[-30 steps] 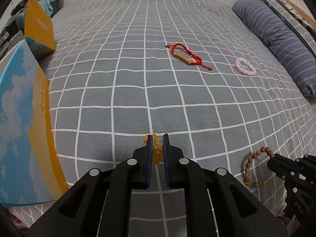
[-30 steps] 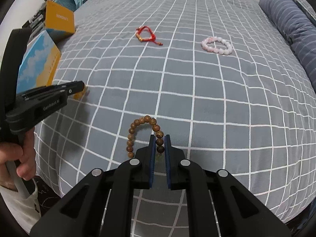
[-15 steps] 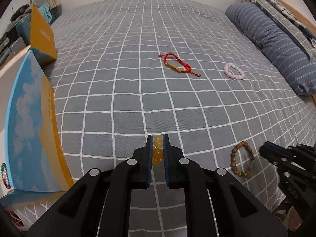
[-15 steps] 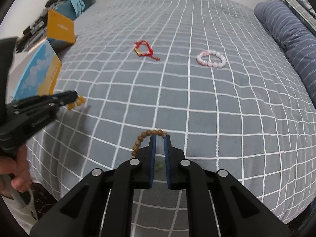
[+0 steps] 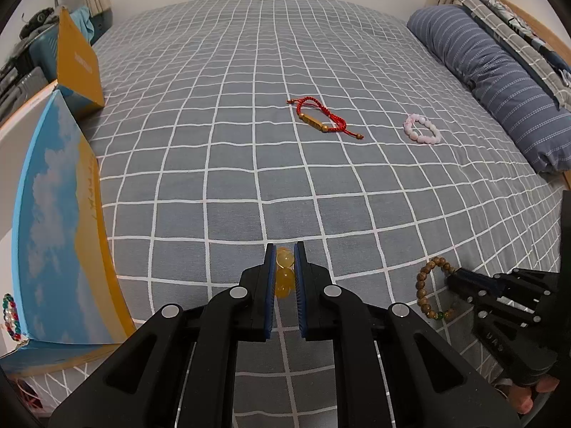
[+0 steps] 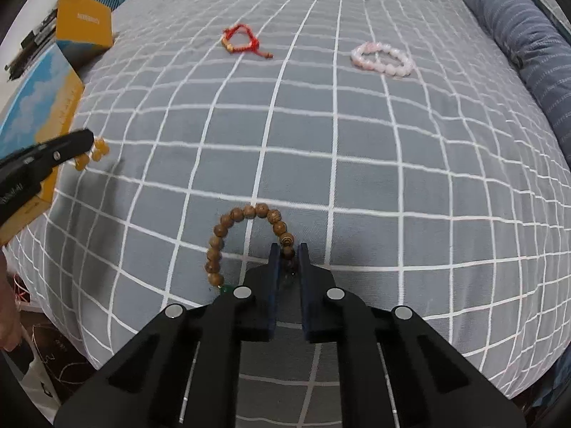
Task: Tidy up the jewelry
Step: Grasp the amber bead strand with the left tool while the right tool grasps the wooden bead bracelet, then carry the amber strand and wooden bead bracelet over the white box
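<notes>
My left gripper (image 5: 284, 253) is shut on a yellow amber bead bracelet (image 5: 284, 277) and holds it above the grey checked bed; the bracelet also shows in the right wrist view (image 6: 92, 153). My right gripper (image 6: 288, 249) is shut on a brown wooden bead bracelet (image 6: 246, 235), also seen in the left wrist view (image 5: 430, 292). A red cord bracelet (image 5: 323, 119) (image 6: 242, 39) and a pink bead bracelet (image 5: 423, 132) (image 6: 382, 59) lie farther out on the bed.
A blue and orange open box (image 5: 60, 221) stands at the left bed edge, with a colourful bead bracelet (image 5: 10, 317) inside. An orange box (image 5: 76, 60) stands behind it. A striped blue pillow (image 5: 499, 75) lies along the right side.
Both grippers have lifted and drawn back from the bed with their bracelets held. The wooden bracelet now hangs from the right gripper.
</notes>
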